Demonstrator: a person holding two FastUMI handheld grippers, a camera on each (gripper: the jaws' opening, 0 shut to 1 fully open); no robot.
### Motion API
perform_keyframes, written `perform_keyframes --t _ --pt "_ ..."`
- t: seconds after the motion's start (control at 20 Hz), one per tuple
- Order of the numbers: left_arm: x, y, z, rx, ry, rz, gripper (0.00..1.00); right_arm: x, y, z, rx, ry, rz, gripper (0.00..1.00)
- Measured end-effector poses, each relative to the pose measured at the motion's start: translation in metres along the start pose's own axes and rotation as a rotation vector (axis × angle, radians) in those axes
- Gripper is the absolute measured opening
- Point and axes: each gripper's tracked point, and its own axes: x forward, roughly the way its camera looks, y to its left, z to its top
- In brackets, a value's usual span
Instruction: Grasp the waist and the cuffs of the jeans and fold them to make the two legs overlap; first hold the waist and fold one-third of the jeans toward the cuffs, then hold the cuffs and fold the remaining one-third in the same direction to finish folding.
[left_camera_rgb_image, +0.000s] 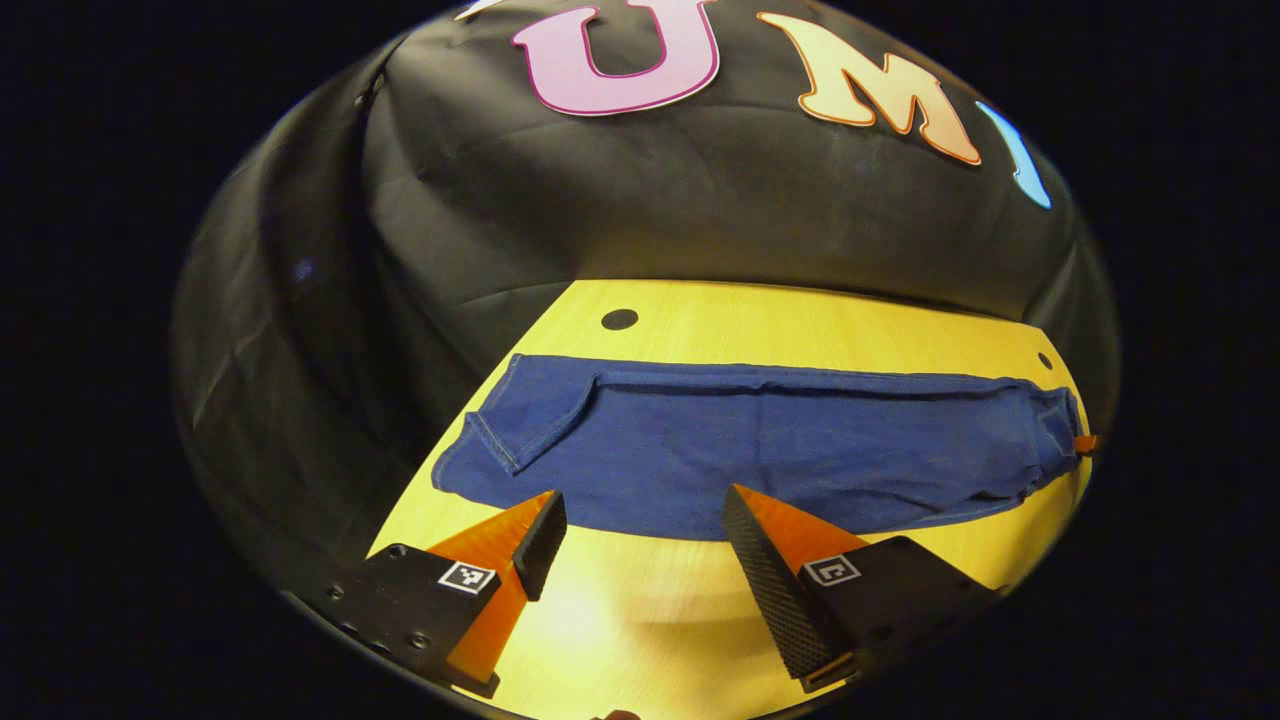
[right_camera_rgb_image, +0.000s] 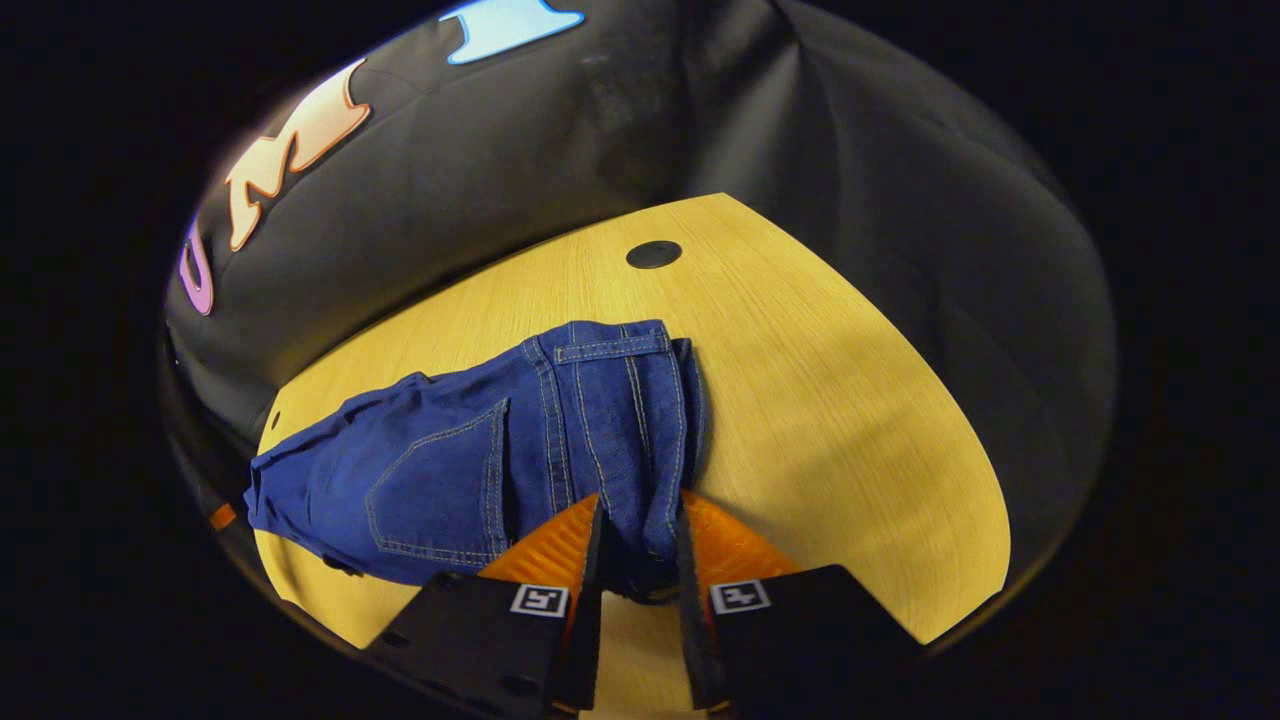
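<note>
1. One tabletop (left_camera_rgb_image: 800, 320) carries everything; jeans (left_camera_rgb_image: 760, 450) lie flat across it w/ the legs already overlapped, a long band from 9 to 3 o'clock in the left gripper view. Judgement: leg overlap is done, waist third-fold is the step in hand.
2. Waist (right_camera_rgb_image: 610, 350) end sits at 12 o'clock of the right claw (right_camera_rgb_image: 640, 530) in the right gripper view. Its two fingers are narrow, pinching a bunched strip of waist denim between them.
3. Cuffs (left_camera_rgb_image: 490, 440) lie toward 9 o'clock in the left gripper view. Left claw (left_camera_rgb_image: 640, 520) is wide apart, holding nothing, tips just at the near hem mid-leg.
4. To do it well: lift the waist low, carry it toward the cuffs approx a third, keep edges square, and let the left claw pin the fold line so the layers don't slide.
</note>
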Motion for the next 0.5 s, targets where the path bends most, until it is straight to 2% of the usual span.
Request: perform_keyframes --t 0.1,0.15,0.2,0.25,0.3,0.35,0.45,0.5 --pt "-0.0009 0.0009 0.0001 -0.004 0.004 -0.015 0.96 -0.0016 0.0006 0.0025 0.007 -0.029 -0.035 0.30" --pt "0.0012 0.0003 -0.0013 -0.006 0.003 -0.015 0.96 -0.0018 0.0008 0.0027 0.015 -0.038 -0.053 0.29" --pt "0.0016 -0.0005 -0.0004 -0.010 0.001 -0.017 1.00 -0.0031 0.0041 0.0028 0.018 -0.034 -0.050 0.30" --pt "0.0016 -0.0003 -0.0008 -0.012 0.004 -0.017 0.96 -0.0072 0.0071 0.0036 0.038 -0.020 -0.044 0.23" --pt "0.0013 -0.0001 -0.0006 -0.014 0.010 -0.015 0.96 -0.0035 0.0068 0.0030 0.069 -0.010 -0.047 0.19" --pt "0.0016 -0.0007 0.0006 -0.017 0.010 -0.016 0.96 -0.0012 0.0075 0.0036 0.087 -0.002 -0.051 0.07" --pt "0.0013 -0.0015 0.0018 -0.034 0.009 -0.018 0.96 -0.0023 0.0089 0.0039 0.086 -0.007 -0.070 0.02" --pt "-0.0001 -0.0005 0.0026 -0.039 0.007 -0.017 0.96 -0.0080 0.0097 0.0077 0.080 -0.017 -0.085 0.06"
